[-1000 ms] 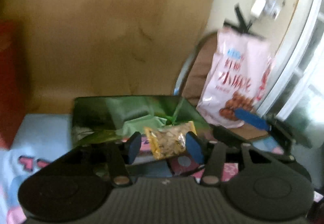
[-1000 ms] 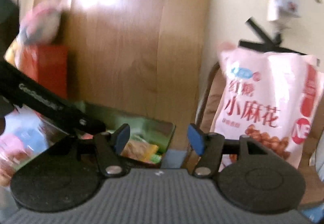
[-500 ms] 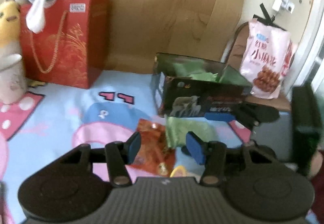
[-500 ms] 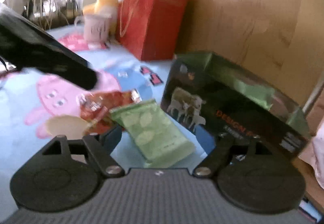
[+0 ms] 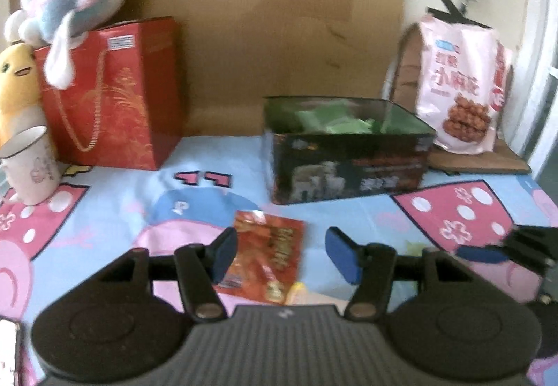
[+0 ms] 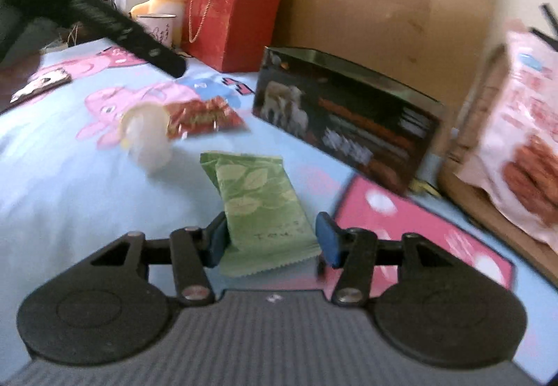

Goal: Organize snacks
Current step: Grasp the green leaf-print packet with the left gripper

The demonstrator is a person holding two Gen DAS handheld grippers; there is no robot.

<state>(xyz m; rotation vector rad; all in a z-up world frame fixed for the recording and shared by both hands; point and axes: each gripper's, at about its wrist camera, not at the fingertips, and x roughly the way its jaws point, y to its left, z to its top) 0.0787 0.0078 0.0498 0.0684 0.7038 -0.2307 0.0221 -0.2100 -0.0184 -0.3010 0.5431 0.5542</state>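
Observation:
A dark snack box (image 5: 348,163) stands open on the cartoon tablecloth with green packets (image 5: 331,122) inside; it also shows in the right wrist view (image 6: 348,117). My left gripper (image 5: 282,255) is open, its jaws either side of a red snack packet (image 5: 268,253) lying flat. My right gripper (image 6: 272,241) is open around the near end of a green leaf-print packet (image 6: 258,201) on the cloth. The red packet (image 6: 202,115) and a pale round snack (image 6: 148,135) lie beyond it.
A red gift bag (image 5: 111,93) with plush toys (image 5: 69,2) and a white cup (image 5: 29,166) stand at the back left. A big pink snack bag (image 5: 460,86) leans on a wooden stand at the right. A wooden panel backs the table.
Both grippers pulled back from over the box and dropped low to the table. The left now frames the red packet, the right frames the green packet.

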